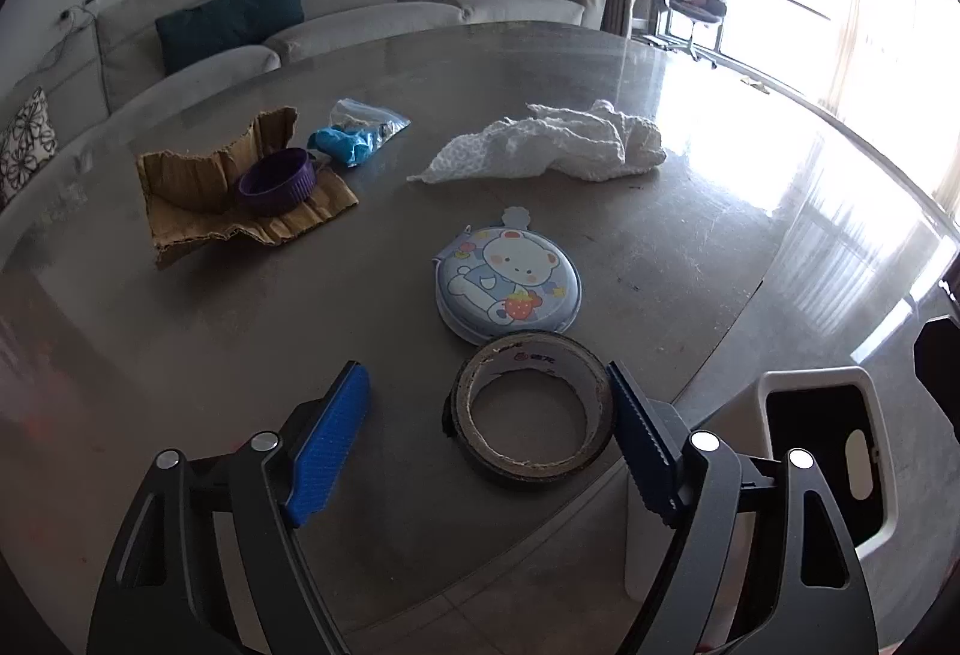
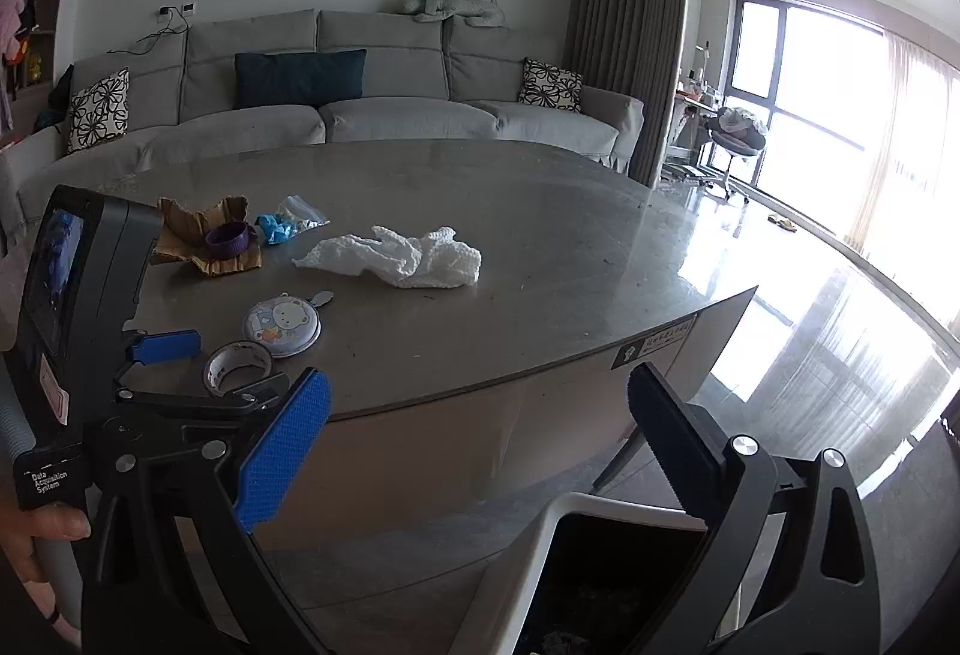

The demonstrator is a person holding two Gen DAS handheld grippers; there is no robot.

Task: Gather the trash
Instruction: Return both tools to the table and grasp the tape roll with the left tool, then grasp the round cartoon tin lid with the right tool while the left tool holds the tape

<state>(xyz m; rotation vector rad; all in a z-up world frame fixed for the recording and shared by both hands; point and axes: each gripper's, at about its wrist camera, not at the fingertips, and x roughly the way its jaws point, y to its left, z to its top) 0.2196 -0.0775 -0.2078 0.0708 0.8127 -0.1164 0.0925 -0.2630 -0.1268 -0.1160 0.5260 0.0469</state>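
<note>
A tape roll [image 1: 531,409] lies flat at the table's [image 1: 690,247] near edge, between the spread-wide, empty fingers of the left gripper [image 1: 489,427]. The right gripper [image 2: 480,439], also released, is held above the bin [image 2: 540,541]. If clamped off-centre, the roll could be squeezed out and knocked off the edge.

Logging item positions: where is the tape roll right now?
The tape roll lies flat at the table's near edge, between the open left gripper's fingers, just before the bear tin.
</note>
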